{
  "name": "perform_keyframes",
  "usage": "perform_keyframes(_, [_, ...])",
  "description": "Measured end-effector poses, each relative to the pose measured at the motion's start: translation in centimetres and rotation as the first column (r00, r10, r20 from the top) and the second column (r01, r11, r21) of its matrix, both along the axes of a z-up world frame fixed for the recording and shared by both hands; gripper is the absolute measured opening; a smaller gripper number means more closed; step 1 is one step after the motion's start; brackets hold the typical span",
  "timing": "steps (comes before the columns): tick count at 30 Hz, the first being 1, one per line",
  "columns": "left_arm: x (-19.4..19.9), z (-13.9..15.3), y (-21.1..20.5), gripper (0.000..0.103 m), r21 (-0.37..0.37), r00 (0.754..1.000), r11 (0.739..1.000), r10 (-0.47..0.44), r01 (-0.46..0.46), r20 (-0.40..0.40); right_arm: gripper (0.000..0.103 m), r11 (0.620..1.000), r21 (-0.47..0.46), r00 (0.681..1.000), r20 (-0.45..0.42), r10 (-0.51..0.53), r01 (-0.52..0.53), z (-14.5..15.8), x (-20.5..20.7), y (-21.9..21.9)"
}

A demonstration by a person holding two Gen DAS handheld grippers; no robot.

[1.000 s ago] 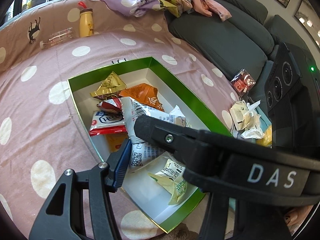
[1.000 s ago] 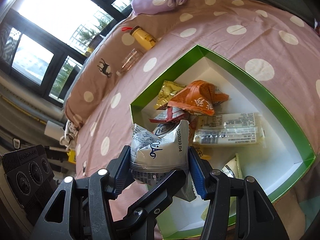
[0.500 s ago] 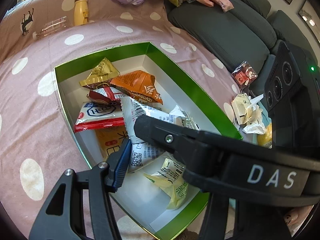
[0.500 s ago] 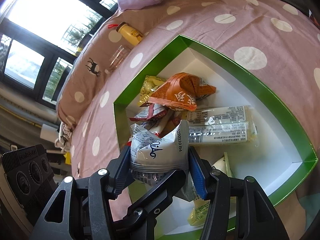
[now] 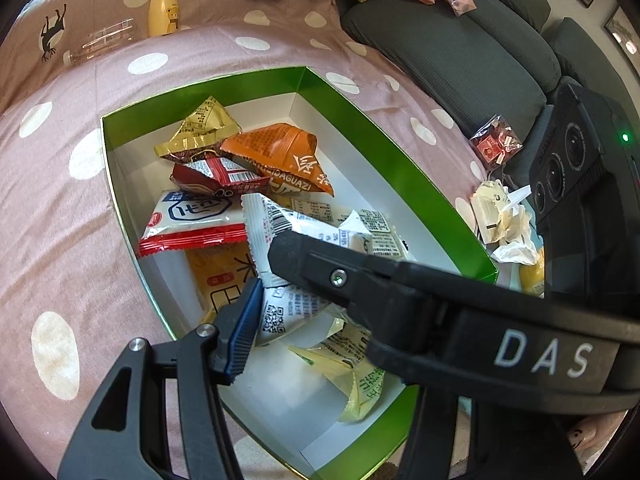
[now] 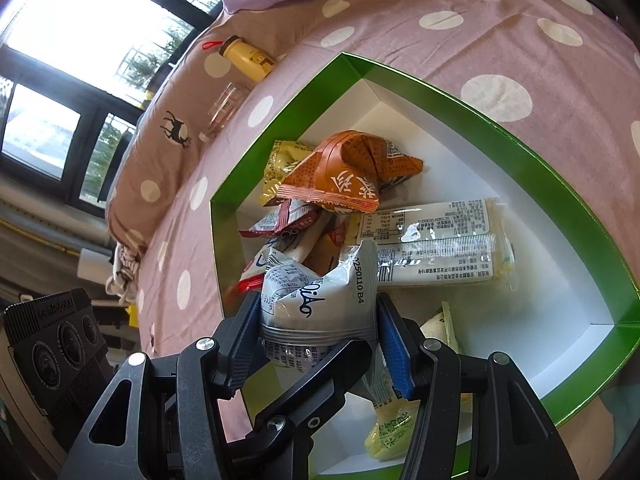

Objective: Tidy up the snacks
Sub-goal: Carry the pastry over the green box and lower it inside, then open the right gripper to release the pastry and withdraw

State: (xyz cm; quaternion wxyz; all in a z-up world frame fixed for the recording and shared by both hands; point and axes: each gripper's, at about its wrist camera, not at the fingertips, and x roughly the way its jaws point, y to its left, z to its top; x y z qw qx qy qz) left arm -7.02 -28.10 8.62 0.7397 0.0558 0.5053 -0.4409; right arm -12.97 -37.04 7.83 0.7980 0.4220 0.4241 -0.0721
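A white snack packet [image 6: 320,300] with blue lettering hangs over the near part of a green box [image 6: 480,108] with a white inside. My right gripper [image 6: 318,332] is shut on it, both blue pads pressed into its sides. My left gripper [image 5: 288,312] holds the same white packet [image 5: 280,308] from the other side. Its left pad touches the wrapper, and its right finger is hidden behind the right gripper's black body [image 5: 400,300]. Inside the box [image 5: 380,148] lie an orange packet [image 5: 280,152], a gold one [image 5: 200,128], a red-and-white one [image 5: 192,220] and a yellow-green one [image 5: 356,380].
The box sits on a pink dotted cover [image 5: 60,240]. A yellow bottle [image 5: 162,8] and a clear bottle [image 5: 100,40] lie beyond it. A grey sofa [image 5: 460,52], a red packet [image 5: 496,144] and crumpled wrappers [image 5: 504,224] are to the right. A long pale packet [image 6: 432,248] lies mid-box.
Both grippers have sunk a little toward the box with the white packet still between them. The box and its snacks look closer in both views.
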Motion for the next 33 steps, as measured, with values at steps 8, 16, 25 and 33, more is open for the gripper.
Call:
perform_keyframes(8, [0.1, 0.1, 0.1, 0.057, -0.006, 1.000, 1.000, 0.000, 0.000, 0.001, 0.058, 1.000, 0.002, 1.000, -0.001, -0.009, 0.009, 0.1, -0.2, -0.1])
perform_keyframes(16, [-0.1, 1.9, 1.3, 0.079, -0.011, 0.998, 0.999, 0.034, -0.033, 0.044, 0.068, 0.989, -0.123, 0.997, 0.004, -0.077, 0.077, 2.2, -1.5, -0.4])
perform_keyframes(25, [0.0, 5.6, 4.3, 0.087, -0.065, 0.986, 0.990, 0.134, -0.128, 0.101, 0.081, 0.964, -0.215, 0.987, 0.082, -0.140, 0.154, 5.8, -3.3, -0.1])
perform_keyframes(33, [-0.5, 7.2, 6.0, 0.088, -0.061, 0.974, 0.986, 0.164, -0.156, 0.156, 0.086, 0.945, -0.276, 0.983, 0.103, -0.154, 0.177, 7.4, -3.4, 1.1])
